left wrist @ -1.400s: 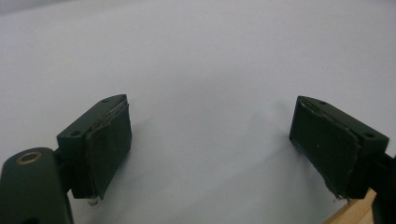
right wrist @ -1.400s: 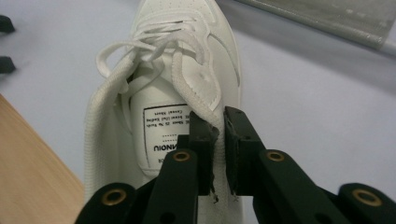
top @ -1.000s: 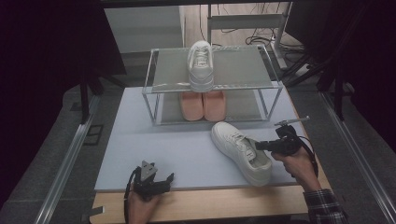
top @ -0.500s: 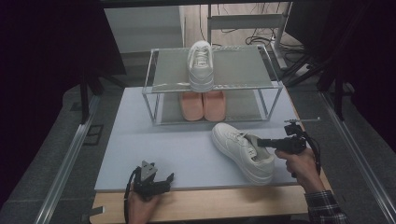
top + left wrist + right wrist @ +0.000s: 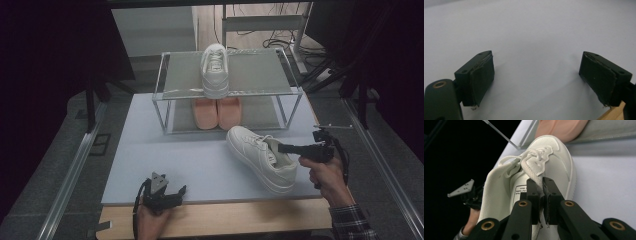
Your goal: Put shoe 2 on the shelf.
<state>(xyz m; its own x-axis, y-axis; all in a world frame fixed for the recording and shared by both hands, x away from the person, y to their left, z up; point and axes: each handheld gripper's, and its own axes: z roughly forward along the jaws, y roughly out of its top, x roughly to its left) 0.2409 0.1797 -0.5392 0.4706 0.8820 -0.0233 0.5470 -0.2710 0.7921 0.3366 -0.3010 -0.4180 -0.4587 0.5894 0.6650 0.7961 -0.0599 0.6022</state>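
Note:
A white sneaker (image 5: 260, 157) lies on the pale lavender mat (image 5: 200, 160), toe pointing toward the rack. My right gripper (image 5: 281, 148) comes in from the right and is shut on the sneaker's collar edge beside the tongue. In the right gripper view its jaws (image 5: 542, 186) pinch that white edge of the sneaker (image 5: 554, 162), just above the insole label. My left gripper (image 5: 167, 188) rests at the mat's front edge, held in a hand, open. In the left gripper view nothing but bare mat (image 5: 536, 37) lies between the pads of the left gripper (image 5: 536, 75).
A metal-framed shoe rack (image 5: 227, 95) stands at the back of the mat. A second white sneaker (image 5: 215, 70) sits on its top shelf and a pink pair (image 5: 217, 112) below. A wooden table edge (image 5: 225, 215) runs along the front; dark frame posts flank both sides.
My right gripper has shifted slightly to the right and away from the person, and the sneaker's heel end has gone with it. The left gripper has stayed where it was.

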